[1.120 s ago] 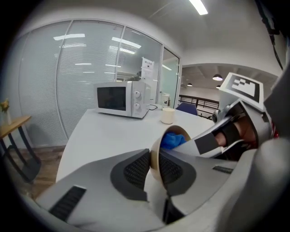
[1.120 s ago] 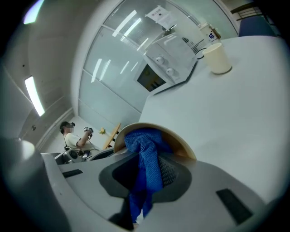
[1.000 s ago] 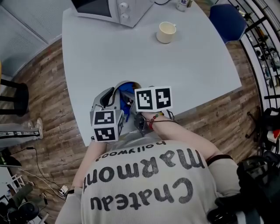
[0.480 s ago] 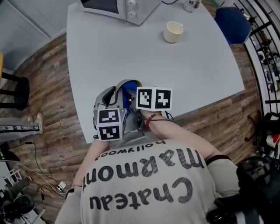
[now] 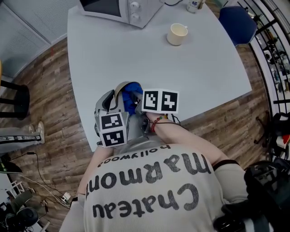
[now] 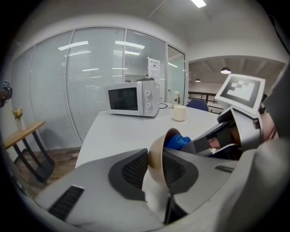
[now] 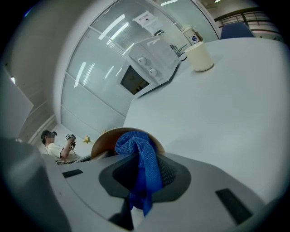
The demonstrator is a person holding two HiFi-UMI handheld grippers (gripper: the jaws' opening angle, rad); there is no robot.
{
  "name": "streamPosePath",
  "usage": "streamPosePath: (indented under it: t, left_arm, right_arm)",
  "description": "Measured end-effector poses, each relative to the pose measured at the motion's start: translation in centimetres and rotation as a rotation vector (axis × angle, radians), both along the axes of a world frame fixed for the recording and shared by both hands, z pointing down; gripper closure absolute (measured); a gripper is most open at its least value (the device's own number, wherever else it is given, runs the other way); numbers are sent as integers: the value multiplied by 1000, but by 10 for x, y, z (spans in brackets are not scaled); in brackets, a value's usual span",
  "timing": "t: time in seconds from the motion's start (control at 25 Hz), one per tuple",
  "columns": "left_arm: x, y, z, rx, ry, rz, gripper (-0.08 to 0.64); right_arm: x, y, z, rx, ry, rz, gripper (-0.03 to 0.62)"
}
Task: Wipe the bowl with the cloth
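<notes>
Bowl (image 6: 155, 158): lying tipped on its side at near edge of table (image 5: 190, 72), left of middle, mouth facing right. Not showing whether resting on the top or lifted just clear of it.

Being pinched by its wall in left gripper (image 6: 153, 170), one pad outside, one inside, both seeming to press. Jaws standing at a middling gap, having just been opening a little, with the wall lying between them.

Being met from the right by right gripper (image 7: 144, 174). Jaws narrow, clamping a fold of blue cloth (image 7: 140, 154). Bunched end pushing into the hollow near the rim, loose tail hanging down between the pads.

Reading the step as wiping under way: cloth inside and touching the inner wall, bowl being steadied for it.

Next move, by judgement: sweeping the cloth round the inner wall and down toward the base, keeping pressure light enough not to lever the bowl out of the left pads. Possibly firming the left grip first, the easing jaws looking like a slip risk. Then turning the bowl to bring fresh wall under the cloth.

Mug (image 5: 176, 34) and microwave (image 5: 122, 7) standing at far side, well apart, not figuring in this.
</notes>
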State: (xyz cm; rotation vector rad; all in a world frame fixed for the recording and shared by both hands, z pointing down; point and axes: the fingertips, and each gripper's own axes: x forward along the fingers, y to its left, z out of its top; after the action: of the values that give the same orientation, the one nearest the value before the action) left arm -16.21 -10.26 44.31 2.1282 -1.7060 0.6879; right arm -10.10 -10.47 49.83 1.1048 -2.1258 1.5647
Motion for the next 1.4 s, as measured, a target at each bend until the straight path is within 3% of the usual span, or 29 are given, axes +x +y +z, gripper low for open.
streamPosePath:
  t: [0.32, 0.44, 0.56, 0.64, 0.8, 1.0, 1.12, 1.4]
  left_arm:
    - [-33, 0, 2, -19, 110, -114, 470]
    - [-39, -1, 1, -10, 111, -126, 474]
    - [-37, -8, -4, 3, 139, -114, 511]
    - [-29, -12, -11, 17, 219, -101, 520]
    - [-17, -13, -22, 46, 333, -70, 514]
    - [-6, -14, -21, 45, 309, -24, 508]
    - [-11, -10, -17, 29, 292, -29, 506]
    - [-19, 1, -12, 30, 233, -32, 495]
  right_arm:
    - [-3, -2, -10, 44, 19, -11, 528]
    - [-9, -4, -18, 82, 33, -36, 528]
    - [-28, -3, -42, 150, -49, -97, 528]
    - [-42, 1, -58, 172, -127, -143, 528]
    - [-41, 4, -59, 113, -175, -141, 528]
    - [-34, 1, -43, 92, -99, -155, 528]
    - [-40, 5, -35, 97, -49, -221, 528]
    - [-42, 17, -12, 188, 185, -388, 528]
